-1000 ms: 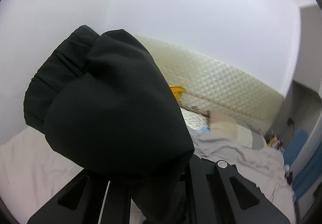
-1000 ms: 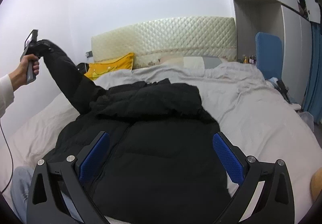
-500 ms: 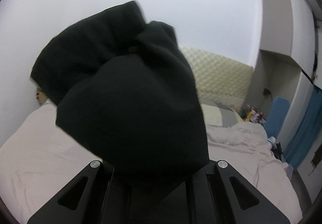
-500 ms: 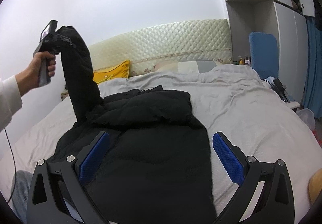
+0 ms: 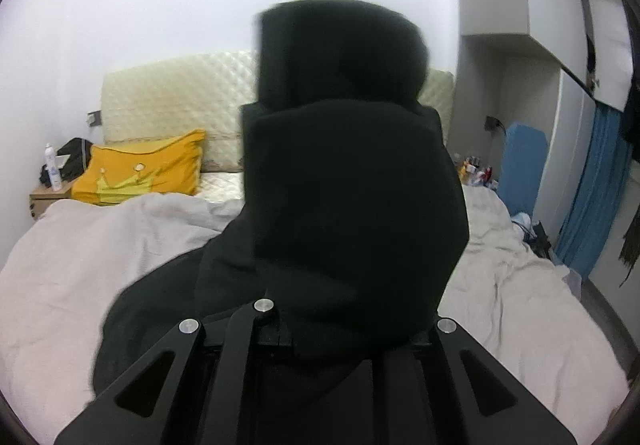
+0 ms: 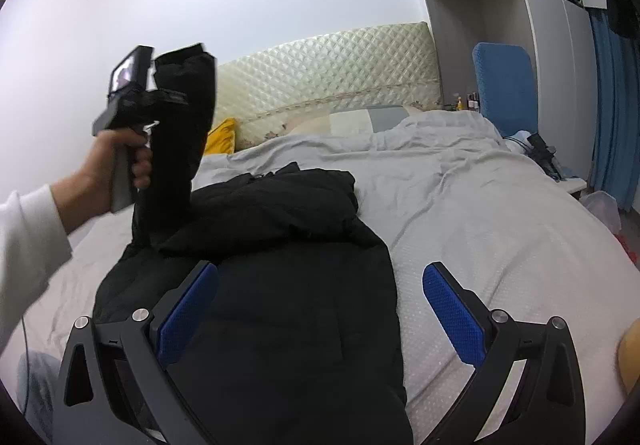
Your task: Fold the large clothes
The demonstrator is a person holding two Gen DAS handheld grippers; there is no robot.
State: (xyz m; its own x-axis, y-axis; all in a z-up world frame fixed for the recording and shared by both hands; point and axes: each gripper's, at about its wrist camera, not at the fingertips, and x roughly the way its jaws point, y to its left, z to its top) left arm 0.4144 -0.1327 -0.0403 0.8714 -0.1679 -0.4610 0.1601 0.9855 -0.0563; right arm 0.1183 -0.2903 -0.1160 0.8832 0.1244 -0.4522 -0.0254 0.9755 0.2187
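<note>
Grey bedding (image 6: 460, 205) covers a wide bed, and on it lies a black padded jacket (image 6: 288, 305), its body spread flat from the near edge toward the middle, with its upper part bunched into a fold across the top. 1 sleeve (image 6: 180, 133) rises off the left side of the jacket, lifted well clear of the bedding by the left gripper (image 6: 160, 97), which a hand (image 6: 116, 165) in a white sleeve holds up. In the left wrist view the sleeve cuff (image 5: 344, 173) stands between the fingers and fills the centre; the jaws are just starting to part with the cloth in their grasp. The right gripper (image 6: 320, 309) hovers low over the jacket's lower body with its 2 blue pads (image 6: 188, 309) spread wide, the left pad over black fabric, the right pad over bare bedding just beside the jacket's right edge, gripping nothing. Right of the jacket the bedding lies open to the bed's far side. Beyond are a quilted cream headboard (image 6: 332, 73), a yellow pillow (image 5: 140, 169), a blue chair (image 6: 504, 85) and blue curtains (image 6: 612, 101)
</note>
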